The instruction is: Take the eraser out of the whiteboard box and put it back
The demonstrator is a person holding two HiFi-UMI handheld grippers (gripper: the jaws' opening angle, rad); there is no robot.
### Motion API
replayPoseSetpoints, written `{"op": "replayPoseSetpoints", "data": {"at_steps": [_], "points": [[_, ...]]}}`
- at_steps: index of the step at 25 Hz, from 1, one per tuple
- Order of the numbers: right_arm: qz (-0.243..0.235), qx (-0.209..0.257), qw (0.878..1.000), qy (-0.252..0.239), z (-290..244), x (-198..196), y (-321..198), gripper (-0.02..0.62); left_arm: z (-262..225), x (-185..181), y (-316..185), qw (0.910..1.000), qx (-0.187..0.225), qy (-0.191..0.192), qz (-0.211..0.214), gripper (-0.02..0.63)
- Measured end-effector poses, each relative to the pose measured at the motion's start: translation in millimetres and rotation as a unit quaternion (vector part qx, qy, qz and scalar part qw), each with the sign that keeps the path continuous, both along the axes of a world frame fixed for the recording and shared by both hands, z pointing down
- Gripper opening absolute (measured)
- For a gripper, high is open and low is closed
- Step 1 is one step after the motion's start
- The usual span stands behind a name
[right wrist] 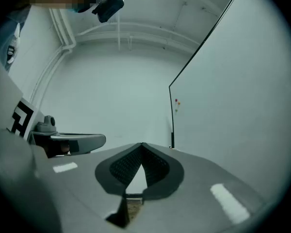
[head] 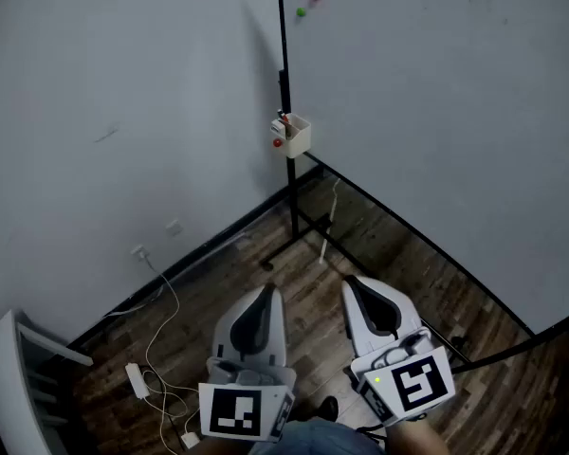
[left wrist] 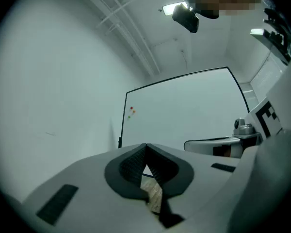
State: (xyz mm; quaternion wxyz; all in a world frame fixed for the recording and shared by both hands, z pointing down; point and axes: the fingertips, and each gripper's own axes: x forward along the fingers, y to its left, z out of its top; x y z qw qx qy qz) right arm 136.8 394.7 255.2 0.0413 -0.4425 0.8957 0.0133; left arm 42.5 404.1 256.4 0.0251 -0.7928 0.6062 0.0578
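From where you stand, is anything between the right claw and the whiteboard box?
Nothing visible. Only open air lies between the shut right claw and the whiteboard box on the board's edge. The stand runs to the floor beneath the box; a power strip lies off left.

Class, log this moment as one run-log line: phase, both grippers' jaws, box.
phase: before reach | left gripper: jaws shut, empty | right gripper: jaws shut, empty | whiteboard box: ahead of both, untouched

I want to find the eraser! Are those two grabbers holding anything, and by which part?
Nothing is held. The left gripper and the right gripper are both shut, with nothing between their jaws.
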Motion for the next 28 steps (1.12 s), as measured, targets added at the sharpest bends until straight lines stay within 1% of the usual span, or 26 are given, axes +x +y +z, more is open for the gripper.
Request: {"op": "replayPoseSetpoints", "data": {"at_steps": [3,6,10,15,18,24,28], "points": [[0.007,-0.009,1.000,0.014,9.8,12.1,-1.2,0.000,1.0,8.4,-0.6,1.0000,-0.001,-0.001,-0.001,0.006],[0.004,-0.010,1.000,0.013,12.6,20.7,-4.0,0.000,3.9,16.9,-3.4,1.0000,-0.002,-0.003,-0.002,0.006],[-0.004,-0.010,1.000,0.012,14.8,34.9,-11.5,0.002,4.0,30.4,-9.0,1.0000,-0.003,0.001,-0.007,0.006],[-0.026,-0.009,1.000,0.003,14.9,43.7,-17.7,0.002,7.3,43.4,-15.2,0.9999,-0.006,0.000,-0.015,0.006],[-0.032,-0.017,0.999,0.004,22.3,49.0,-24.2,0.002,14.9,51.4,-20.5,0.9998,-0.017,0.001,-0.012,0.006],[-0.038,-0.030,0.999,0.007,31.4,42.4,-47.0,0.002,24.3,41.5,-41.7,0.9993,-0.027,0.004,-0.027,0.006],[-0.029,-0.030,0.999,0.008,37.1,34.1,-72.4,0.002,35.1,26.6,-65.8,0.9991,-0.027,0.003,-0.033,0.006]]}}
